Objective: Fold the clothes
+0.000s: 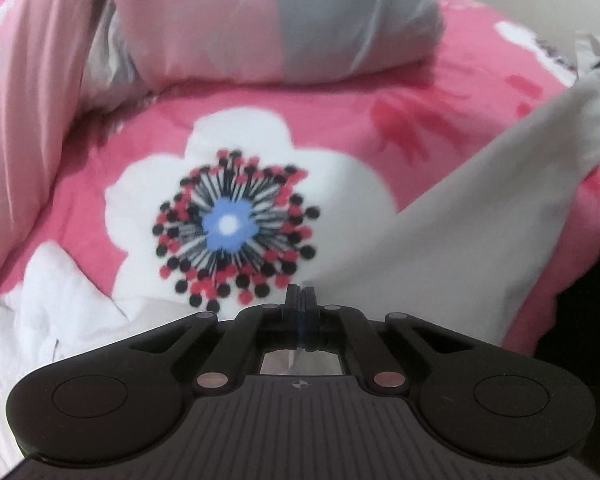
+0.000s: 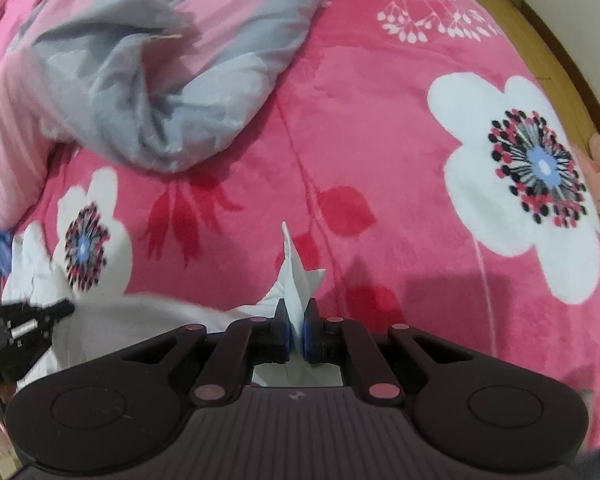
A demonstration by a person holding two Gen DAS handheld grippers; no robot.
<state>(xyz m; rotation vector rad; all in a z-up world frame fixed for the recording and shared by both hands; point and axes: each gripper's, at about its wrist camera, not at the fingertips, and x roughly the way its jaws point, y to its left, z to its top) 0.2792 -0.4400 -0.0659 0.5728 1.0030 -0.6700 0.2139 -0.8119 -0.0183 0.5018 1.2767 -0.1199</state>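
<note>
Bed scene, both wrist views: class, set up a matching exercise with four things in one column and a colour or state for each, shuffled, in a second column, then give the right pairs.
Things:
1. blanket
2. quilt
3. white garment
4. right tool

Colour or state:
A. pale pink and grey, bunched up
B. clamped on a pinch of white cloth
C. bright pink with large white flowers
D. plain white, stretched in a band across the bed

Pairs: 1-C, 2-A, 3-D, 4-B

Pink floral blanket (image 2: 380,128) spread across the bed.
A rumpled pink-and-grey quilt (image 2: 148,80) lies on it at the far side; a wooden bed frame (image 2: 556,52) edges the right.
</note>
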